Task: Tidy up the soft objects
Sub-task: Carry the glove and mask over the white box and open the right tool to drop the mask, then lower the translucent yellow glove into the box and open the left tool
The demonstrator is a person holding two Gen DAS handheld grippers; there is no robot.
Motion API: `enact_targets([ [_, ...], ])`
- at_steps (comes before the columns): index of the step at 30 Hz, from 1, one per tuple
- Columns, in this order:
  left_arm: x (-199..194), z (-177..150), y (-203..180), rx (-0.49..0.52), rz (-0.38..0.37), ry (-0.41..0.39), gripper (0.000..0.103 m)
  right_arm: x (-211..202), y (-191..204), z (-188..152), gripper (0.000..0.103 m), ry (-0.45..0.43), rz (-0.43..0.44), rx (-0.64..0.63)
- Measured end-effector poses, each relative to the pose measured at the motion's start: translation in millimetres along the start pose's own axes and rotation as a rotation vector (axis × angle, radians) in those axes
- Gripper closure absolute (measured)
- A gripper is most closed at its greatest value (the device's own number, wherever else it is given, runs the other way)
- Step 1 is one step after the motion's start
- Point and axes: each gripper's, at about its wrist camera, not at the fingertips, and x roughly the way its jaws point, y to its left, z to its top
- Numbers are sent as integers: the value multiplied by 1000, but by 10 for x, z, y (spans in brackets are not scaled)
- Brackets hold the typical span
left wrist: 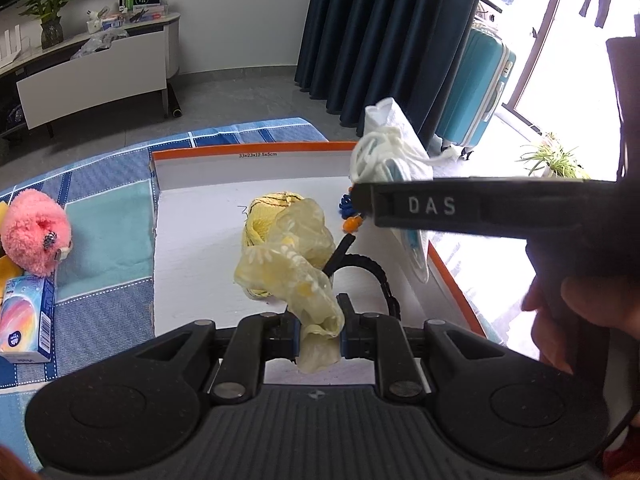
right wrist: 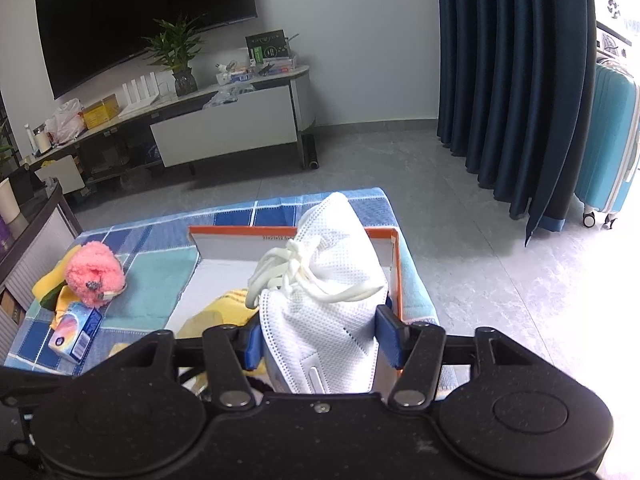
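The left gripper (left wrist: 319, 330), low in the centre of its view, is clamping shut on a pale yellow sheer cloth (left wrist: 296, 256) that is trailing up over a yellow knitted item (left wrist: 266, 216) inside the orange-rimmed white box (left wrist: 248, 148). The right gripper (right wrist: 320, 336) is standing with jaws apart around a white mask (right wrist: 332, 304) above the box's right side; whether the pads are pressing it cannot be told. A pink plush toy (left wrist: 34, 232) and a tissue pack (left wrist: 26, 318) are lying at the left on the blue checked cloth (left wrist: 104, 240).
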Motion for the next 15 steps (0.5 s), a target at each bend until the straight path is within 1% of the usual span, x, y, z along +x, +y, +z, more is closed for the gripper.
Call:
enact_targets([
  [1, 6, 0, -1, 1, -2, 2, 84, 12, -9, 10, 24, -4, -12, 6],
  [2, 13, 3, -3, 3, -2, 4, 84, 24, -21, 18, 22, -6, -23, 8],
  [5, 36, 7, -13, 4, -3, 7, 83, 11, -53, 38, 20, -13, -12, 11],
  [8, 64, 3, -28, 4, -9, 12, 83, -42, -82, 42, 20, -27, -26, 15],
  [12, 81, 1, -89, 15, -41, 13, 80, -147, -136, 46, 20, -48, -33, 46],
  [13, 78, -1, -107, 22, -57, 11, 75, -178, -146, 49, 20, -54, -36, 51],
  [14, 70, -1, -123, 26, -66, 7, 64, -213, -154, 49, 20, -61, -41, 56],
  [15, 59, -1, -132, 25, -67, 4, 55, -248, -154, 52, 20, -68, -41, 57],
])
